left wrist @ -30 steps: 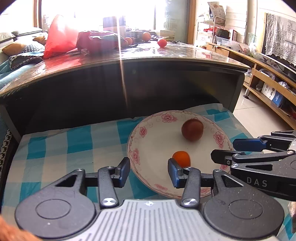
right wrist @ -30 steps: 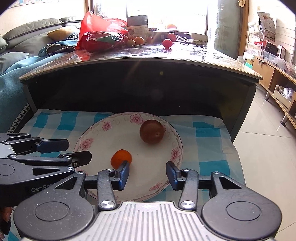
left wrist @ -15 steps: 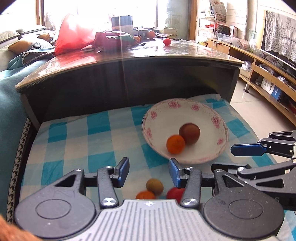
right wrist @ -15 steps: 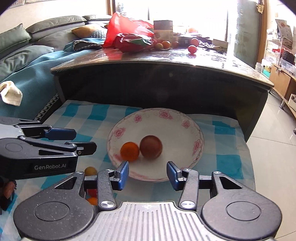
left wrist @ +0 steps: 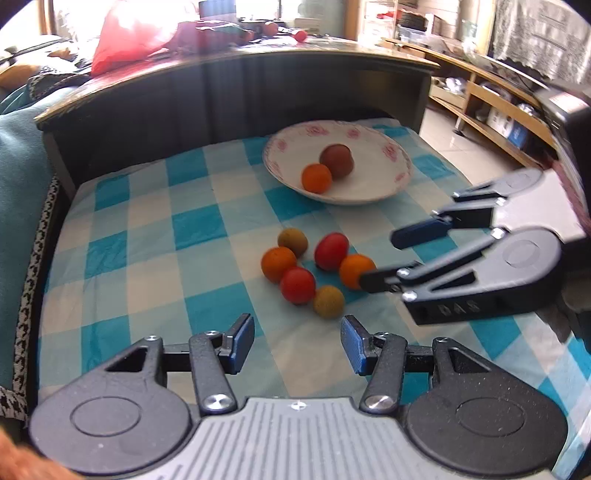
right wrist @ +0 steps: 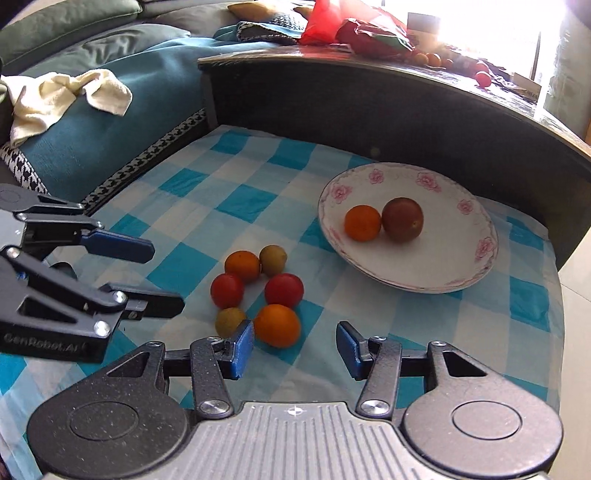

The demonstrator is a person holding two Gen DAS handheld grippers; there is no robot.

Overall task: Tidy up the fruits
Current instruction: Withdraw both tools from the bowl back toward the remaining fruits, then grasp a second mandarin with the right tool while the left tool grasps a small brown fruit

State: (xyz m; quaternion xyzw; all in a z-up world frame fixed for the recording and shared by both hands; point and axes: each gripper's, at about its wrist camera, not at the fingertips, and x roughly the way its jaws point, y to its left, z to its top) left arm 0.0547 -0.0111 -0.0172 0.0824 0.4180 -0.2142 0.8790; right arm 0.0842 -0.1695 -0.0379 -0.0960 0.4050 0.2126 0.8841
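A white flowered plate (left wrist: 384, 184) (right wrist: 461, 258) on the blue checked cloth holds an orange (left wrist: 316, 178) (right wrist: 362, 223) and a dark red fruit (left wrist: 336, 161) (right wrist: 402, 219). Several loose fruits lie in a cluster nearer me: oranges (left wrist: 278, 263) (right wrist: 277, 325), red ones (left wrist: 297, 285) (right wrist: 284, 290) and yellow-green ones (left wrist: 328, 301) (right wrist: 231, 320). My left gripper (left wrist: 297, 343) (right wrist: 151, 273) is open and empty, just short of the cluster. My right gripper (right wrist: 294, 349) (left wrist: 384, 254) is open and empty, its left finger beside an orange.
A dark glossy table (left wrist: 229, 66) rises behind the cloth, with a red bag (left wrist: 129, 33) and more fruit on it. A teal sofa with a white towel (right wrist: 66, 96) lies left. Wooden shelves (left wrist: 491, 107) and tiled floor are to the right.
Both grippers have pulled back from the plate toward me and swung left. The loose fruit cluster has come fully into view. Both stay open.
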